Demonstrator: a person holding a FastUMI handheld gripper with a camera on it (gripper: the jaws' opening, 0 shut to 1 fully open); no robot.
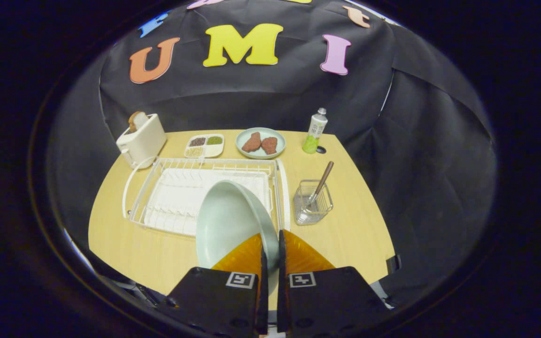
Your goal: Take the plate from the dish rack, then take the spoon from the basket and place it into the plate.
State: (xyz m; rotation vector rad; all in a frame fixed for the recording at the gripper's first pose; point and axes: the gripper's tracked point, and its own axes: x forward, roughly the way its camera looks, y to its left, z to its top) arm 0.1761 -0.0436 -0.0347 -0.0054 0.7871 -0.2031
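1. Pale-green plate [226,220] is pinched by its rim in the gripper [270,246]; both fingers press on it, one per face. It hangs on edge, above the near end of the dish rack [176,197], so it looks lifted clear.
2. Edge grip suits the upright rack slot.
3. Beside the rack, right: clear basket [313,203], spoon [320,184] leaning in it, handle up, easy to grab.
4. Far edge: toaster [141,138], bottle [315,130], well apart from the work.

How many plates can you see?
2. One pale plate is tilted on edge, pinched between the gripper fingers over the dish rack. Another plate beyond the rack holds food.
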